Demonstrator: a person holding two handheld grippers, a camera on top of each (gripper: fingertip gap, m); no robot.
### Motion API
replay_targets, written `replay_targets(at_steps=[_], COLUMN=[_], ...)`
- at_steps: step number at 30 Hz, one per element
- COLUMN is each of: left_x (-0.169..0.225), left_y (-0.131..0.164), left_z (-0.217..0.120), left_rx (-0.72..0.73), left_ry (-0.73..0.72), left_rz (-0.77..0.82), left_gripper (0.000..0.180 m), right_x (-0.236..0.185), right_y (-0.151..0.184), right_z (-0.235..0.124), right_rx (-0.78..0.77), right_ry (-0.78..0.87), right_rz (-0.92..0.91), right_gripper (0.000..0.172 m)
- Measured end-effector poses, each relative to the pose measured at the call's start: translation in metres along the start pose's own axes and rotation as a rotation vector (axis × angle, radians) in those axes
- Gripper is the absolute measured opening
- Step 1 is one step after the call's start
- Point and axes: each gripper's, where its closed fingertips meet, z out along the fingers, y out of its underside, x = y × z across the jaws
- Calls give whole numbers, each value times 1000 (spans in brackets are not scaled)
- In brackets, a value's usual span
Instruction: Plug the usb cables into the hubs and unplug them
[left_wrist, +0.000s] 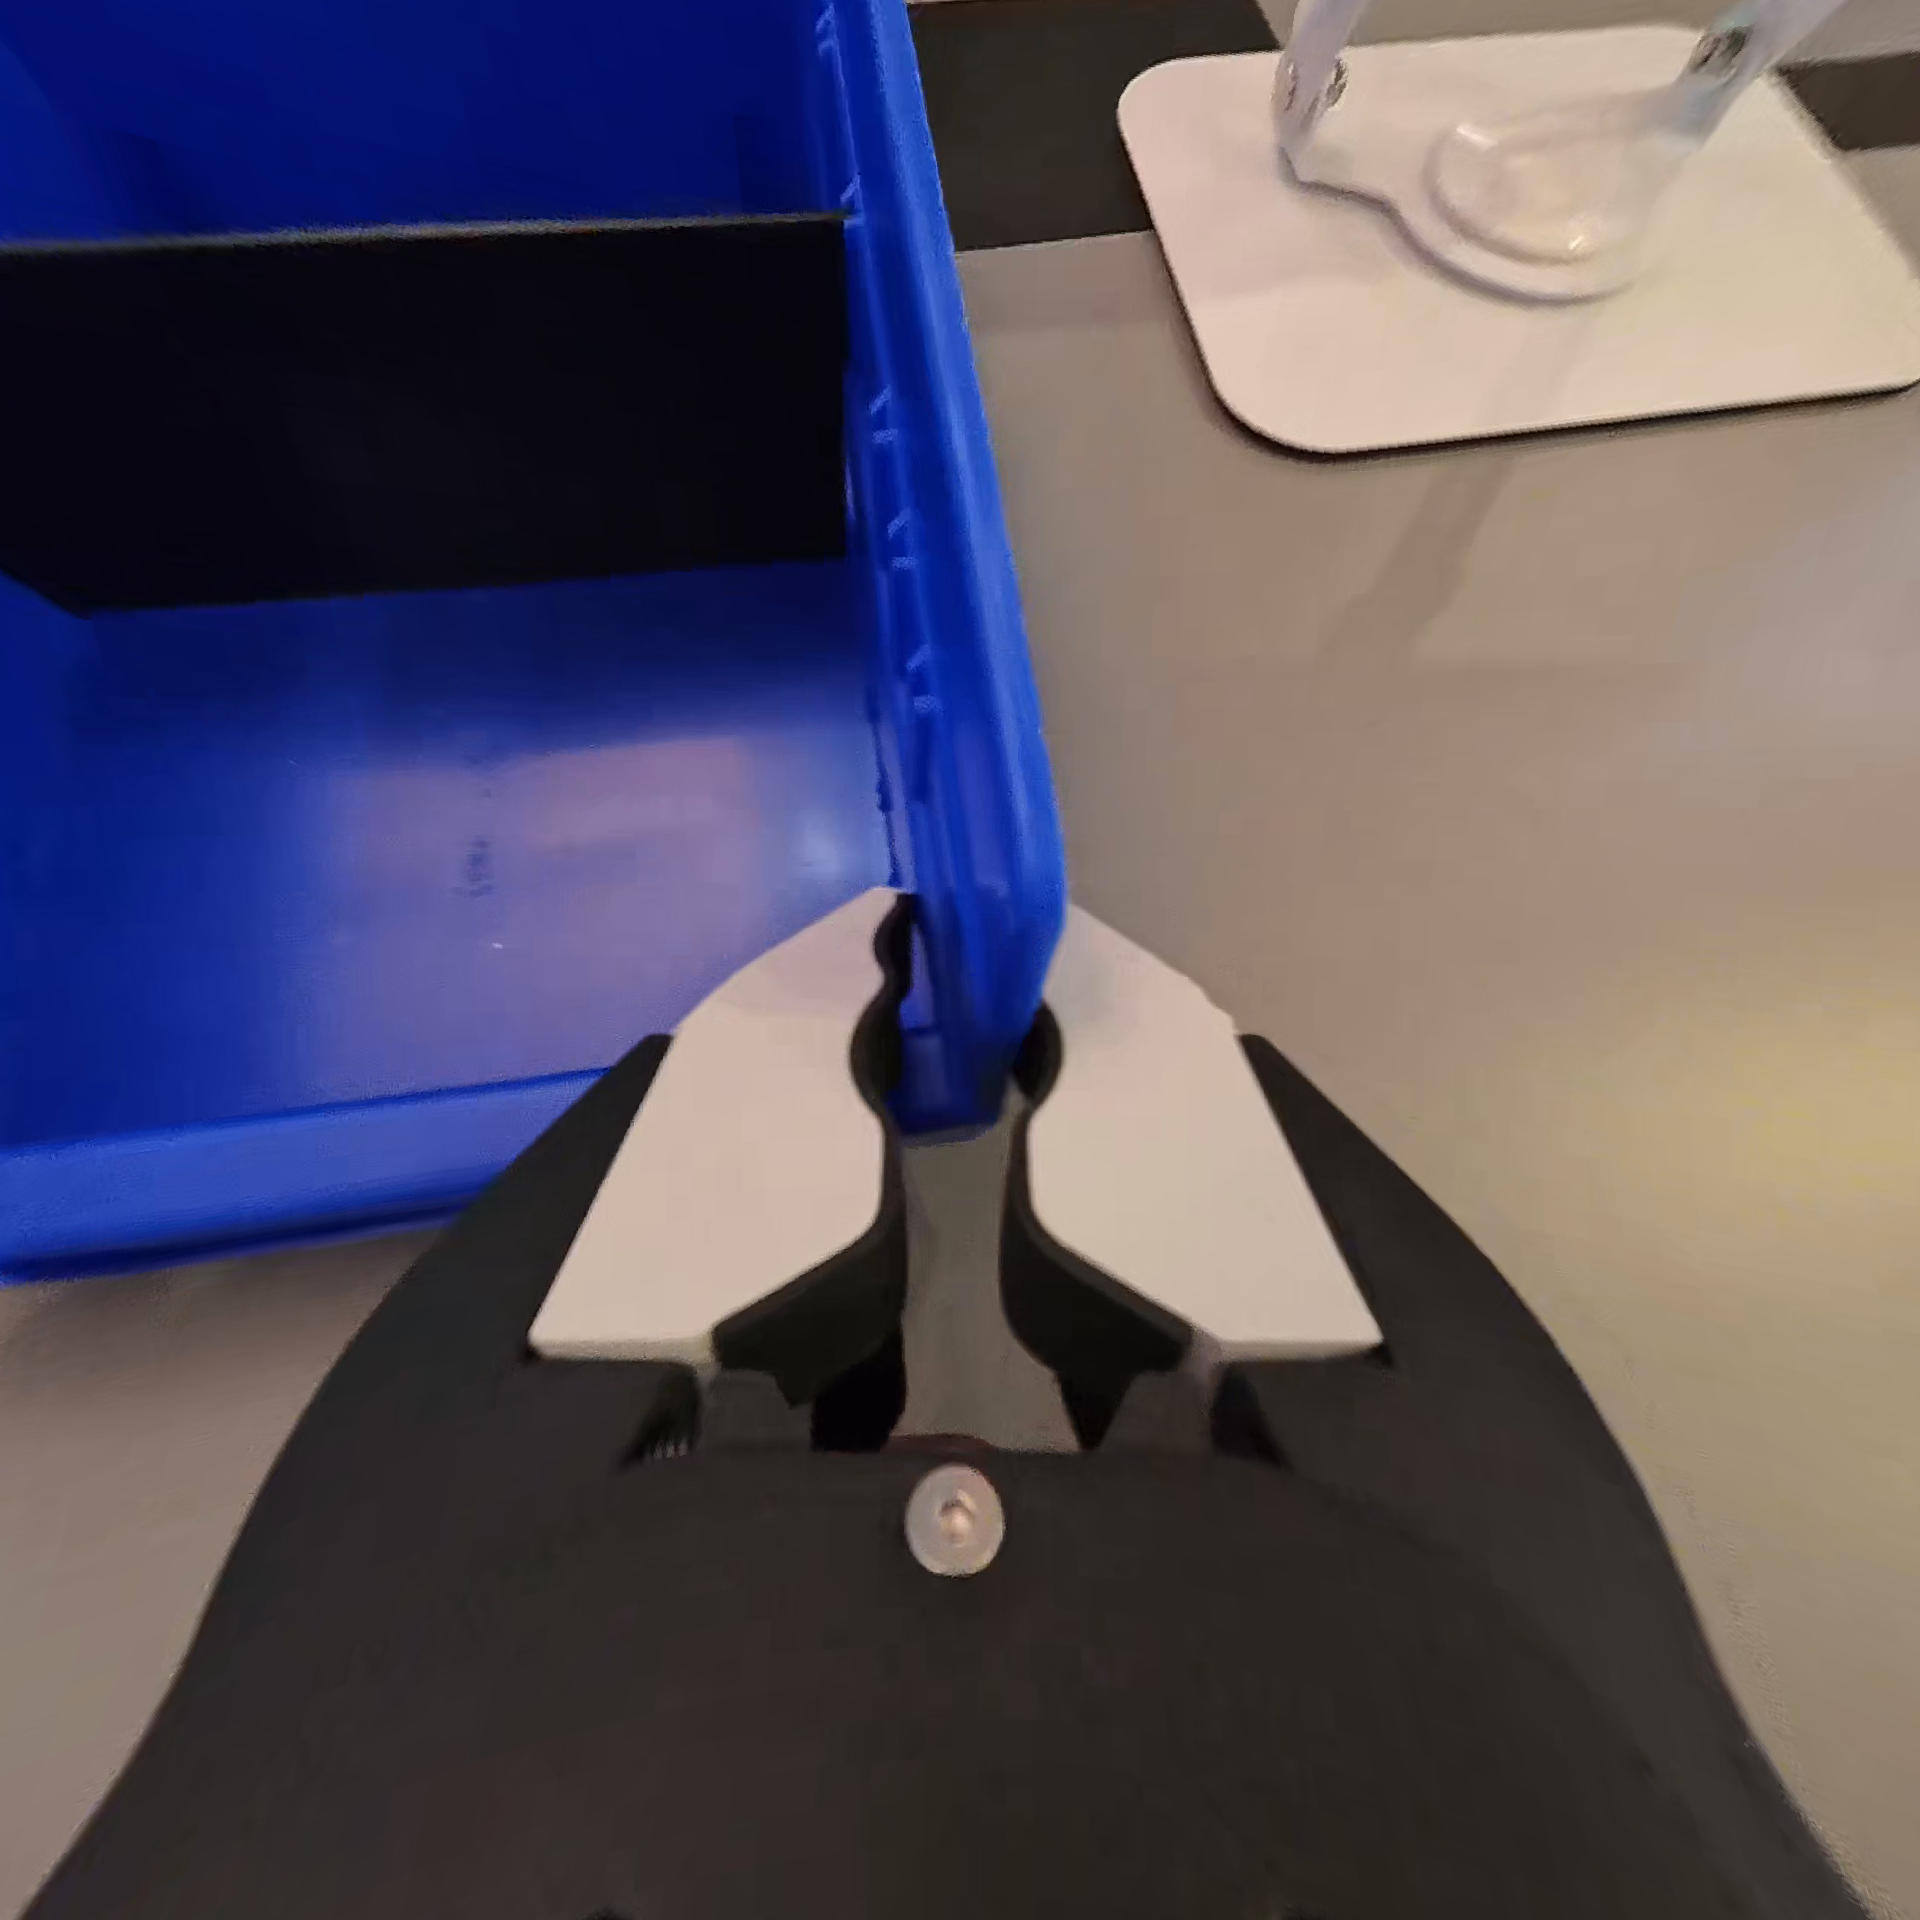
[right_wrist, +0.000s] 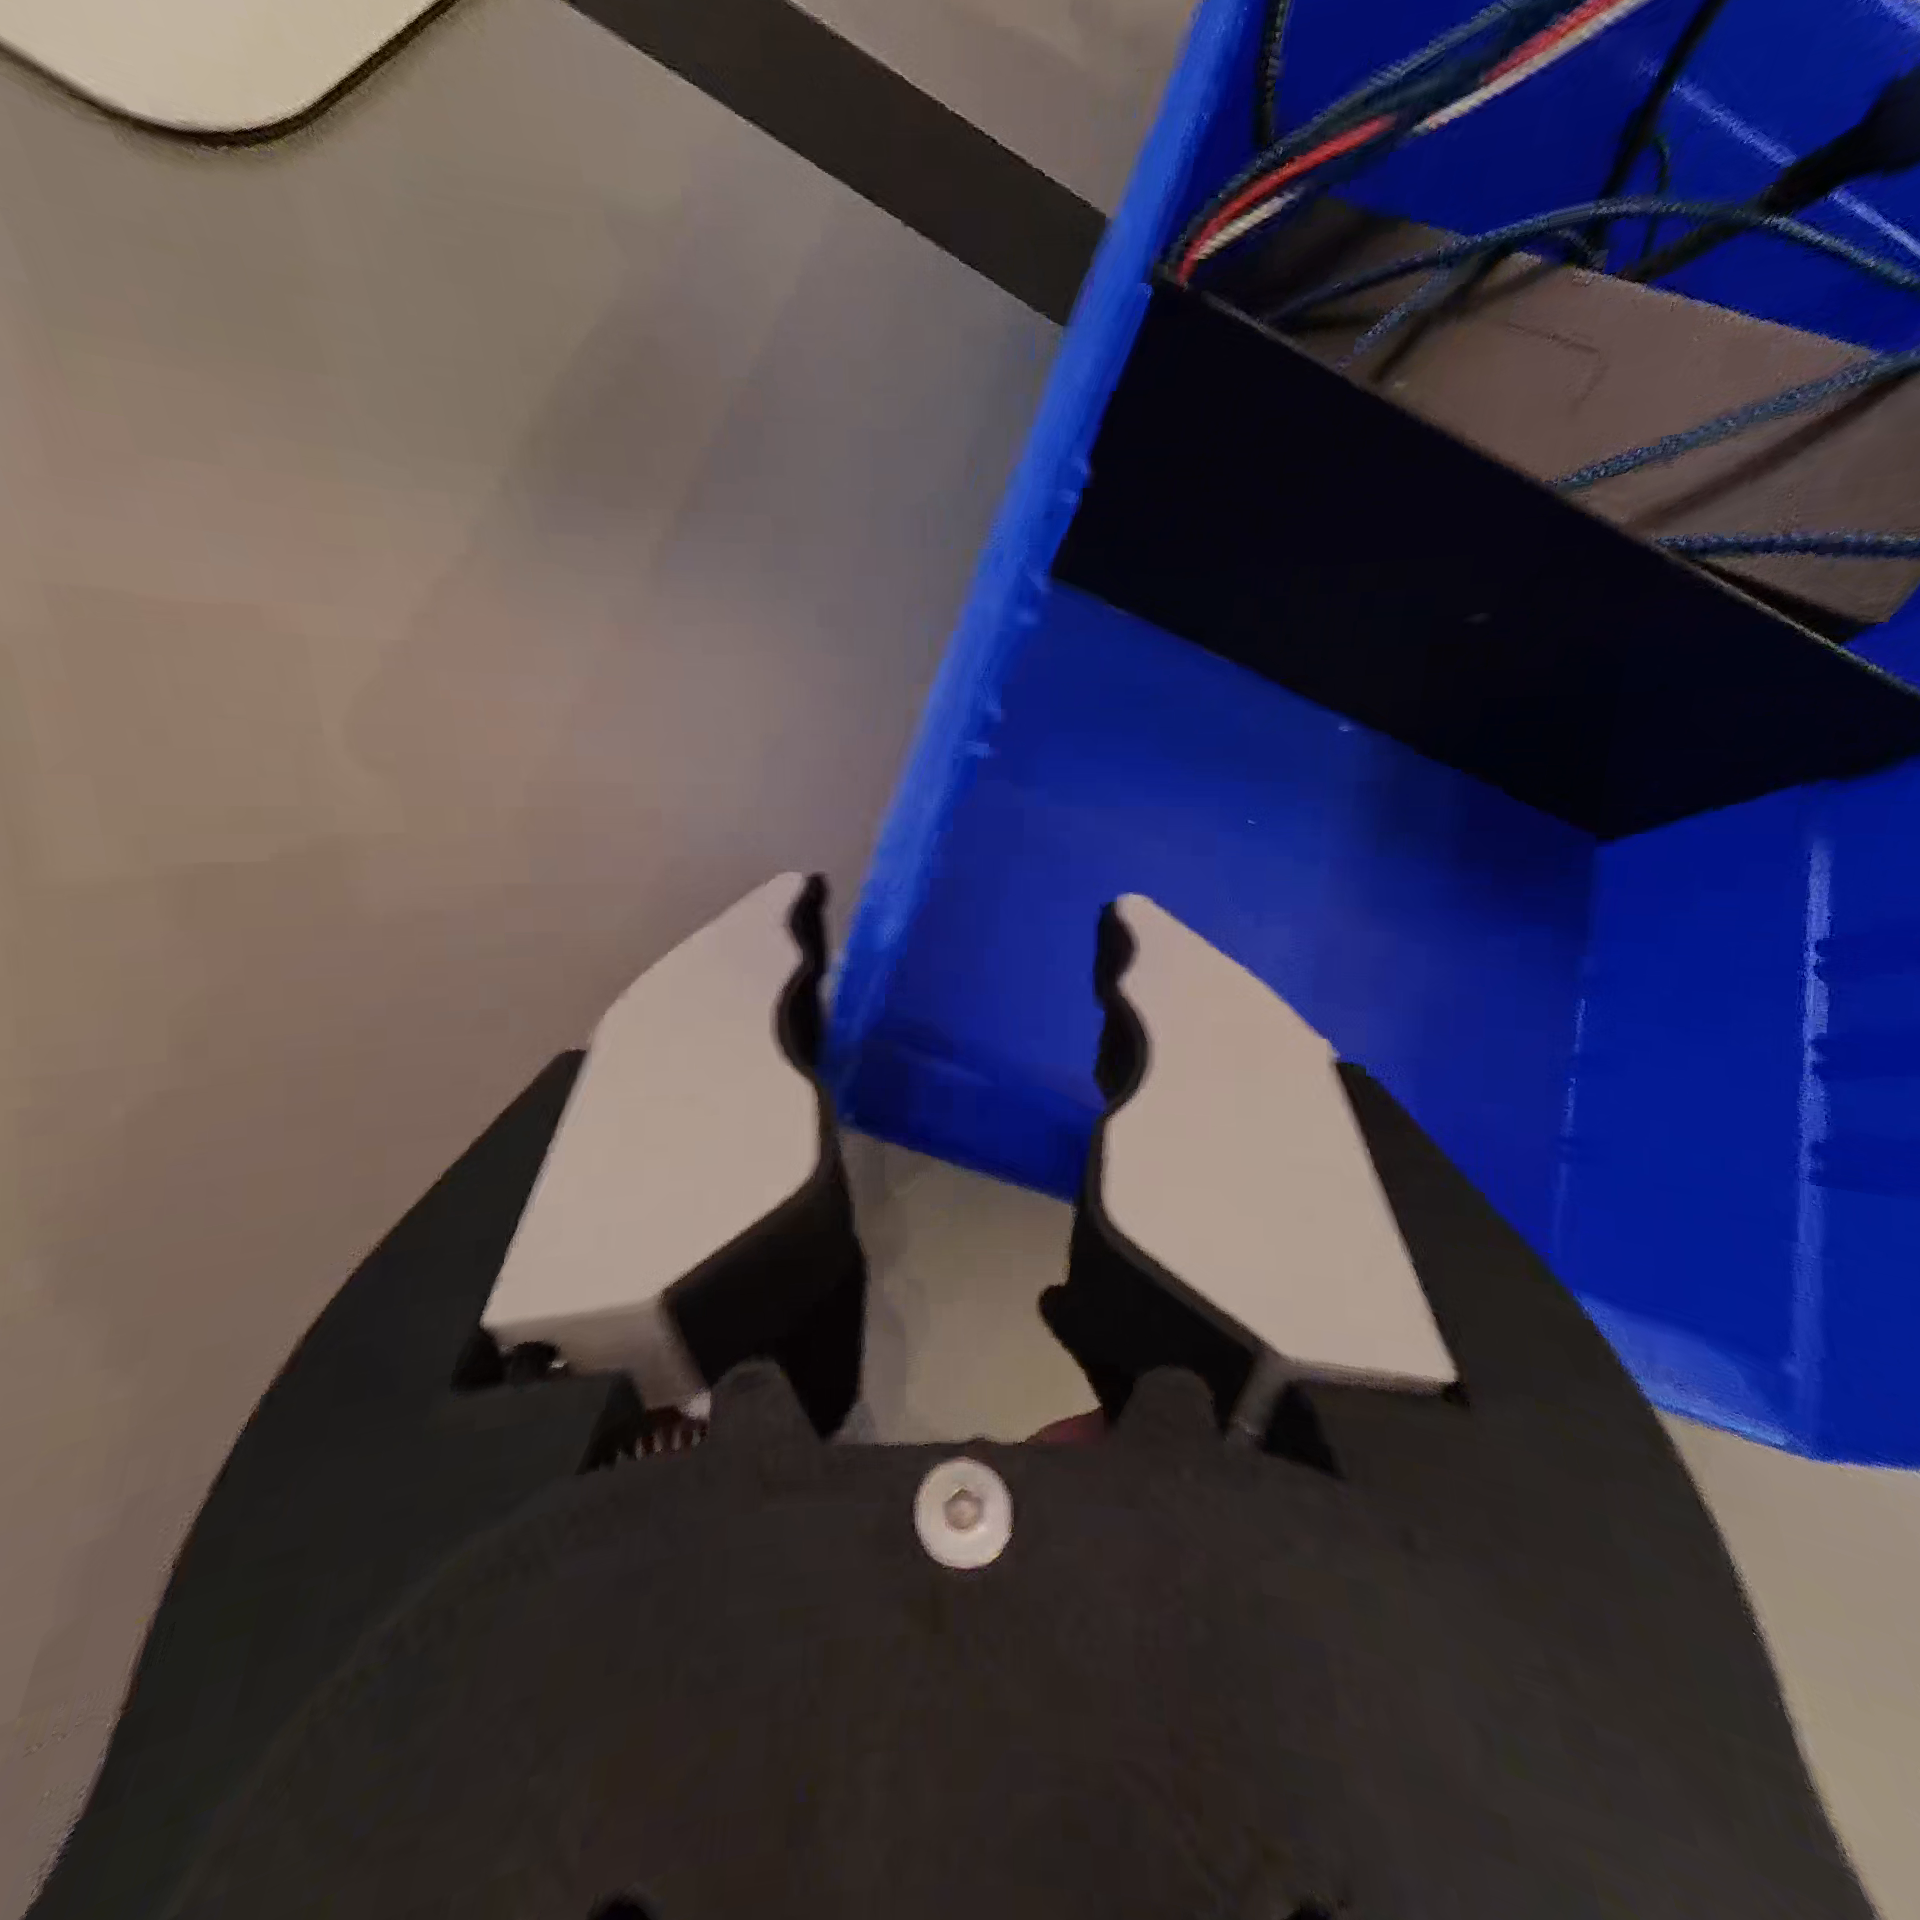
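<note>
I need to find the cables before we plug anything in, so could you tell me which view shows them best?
The right wrist view: the cables lie tangled in the blue bin's far compartment, behind the black divider. In the left wrist view the divider blocks that compartment, so no cables show.

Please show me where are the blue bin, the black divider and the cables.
Blue bin (left_wrist: 966, 623), left wrist view: right wall rim.
Black divider (left_wrist: 416, 405), left wrist view: front face.
Cables (right_wrist: 1558, 223), right wrist view: dark strands behind the divider.

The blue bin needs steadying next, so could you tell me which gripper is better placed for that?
Probably the left gripper: its jaws are closed on the blue bin side wall at a corner. The right gripper stands open astride another corner, gripping nothing.
</note>
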Motion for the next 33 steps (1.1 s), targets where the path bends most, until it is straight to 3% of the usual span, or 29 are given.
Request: replay_targets(at_steps=[1, 2, 6, 8, 13, 19, 27, 33], left_x=[0, -1, -9, -8, 8, 30, 74, 101], left_y=[-1, -1, 5, 14, 50, 109, 171, 212], left_z=[1, 1, -11, -24, -64, -126, -203, -253], left_rx=[7, 7, 1, -1, -63, -149, -235, -271], left_ry=[-8, -12, -52, -1, 107, 248, 481, 743], left_rz=[25, 30, 75, 50, 147, 318, 563, 698], left_gripper=[14, 14, 5, 5, 5, 5, 6, 8], right_x=[-4, -3, 6, 9, -2, -30, -75, -101], right_y=[-1, -1, 8, 18, 44, 73, 104, 104], right_z=[0, 0, -6, -14, -43, -82, -129, -139], right_rx=[-7, -14, -32, -23, -8, 10, 91, 141], right_ry=[-7, 6, 42, 43, -52, -153, -431, -643], right_rz=[-18, -27, -25, -15, 7, -141, -324, -457], right_gripper=[20, 11, 7, 5, 4, 5, 6, 6])
